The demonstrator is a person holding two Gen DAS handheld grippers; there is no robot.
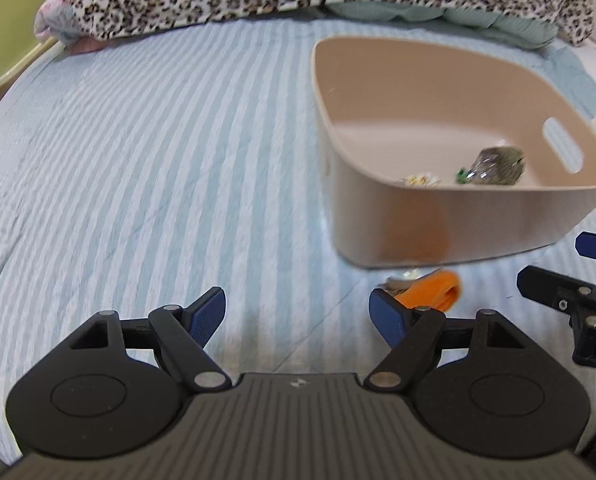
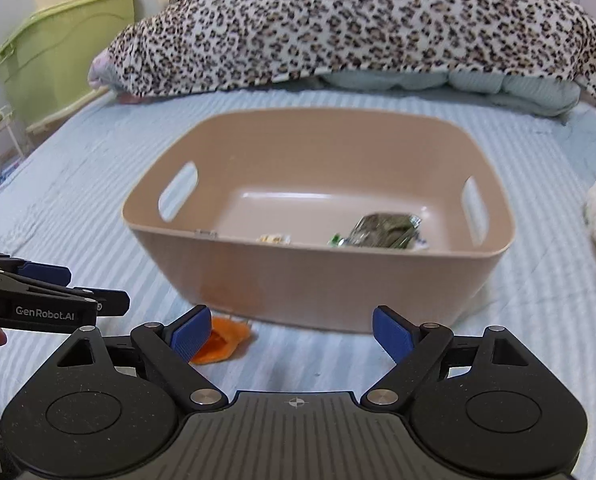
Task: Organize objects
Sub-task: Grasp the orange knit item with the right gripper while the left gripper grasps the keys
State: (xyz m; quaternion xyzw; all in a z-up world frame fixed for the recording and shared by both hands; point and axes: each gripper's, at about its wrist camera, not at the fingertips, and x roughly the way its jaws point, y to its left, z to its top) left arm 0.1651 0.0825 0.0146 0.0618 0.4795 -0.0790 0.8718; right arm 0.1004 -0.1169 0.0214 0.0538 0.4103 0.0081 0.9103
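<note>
Here, nearest each lens, both grippers hang over the striped bedsheet with nothing between their blue pads. The left gripper has its jaws spread wide; the right gripper is likewise parted and holds nothing. In the right wrist view the left tool also shows, entering from the left edge, just beside the right one.

Just past the fingertips lies a small orange item, soft-looking and crumpled, on the sheet. In the left wrist view the same orange item sits immediately beyond the left gripper's right finger, outside the gap; in the right wrist view it lies just beside the right gripper's left finger, partly behind it. It rests against the foot of the beige basket's near wall, outside the basket.

The beige basket stands next, with slot handles on two sides. Inside, on its floor, lie a shiny greenish packet and a small pale wrapper, apart from each other.

Farther back, a leopard-print blanket is heaped across the bed, with a green storage bin beyond at left.
</note>
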